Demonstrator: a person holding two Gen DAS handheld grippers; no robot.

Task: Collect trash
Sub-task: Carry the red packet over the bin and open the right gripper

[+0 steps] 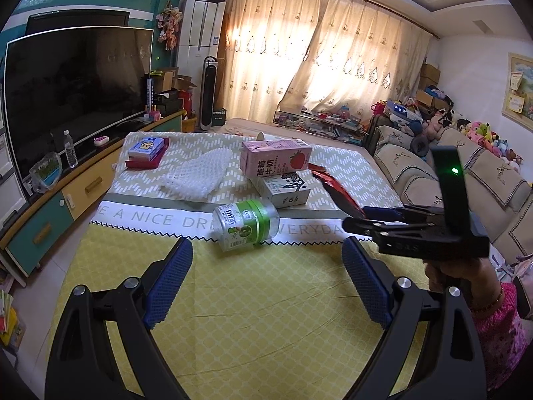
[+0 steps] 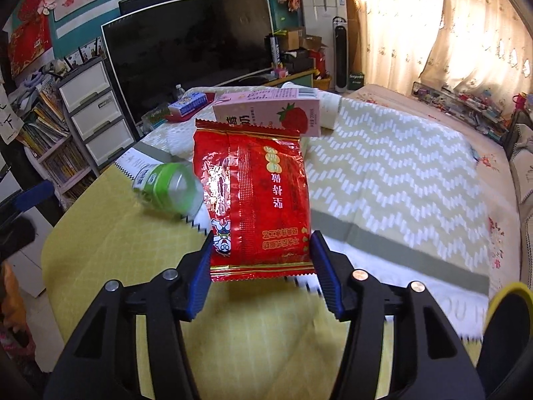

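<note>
Tilting down, right claw [image 2: 261,260] clamps red wrapper [image 2: 255,200].

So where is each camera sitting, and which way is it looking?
Left wrist view: sits on the left gripper, looking along its open fingers across the table at a green-label bottle and pink strawberry milk carton; the right gripper and a hand show at right.
Right wrist view: sits on the right gripper, looking across the table toward the TV; its fingers pinch a red snack wrapper.
Shared: bottle, carton, wrapper, TV, curtains.
</note>
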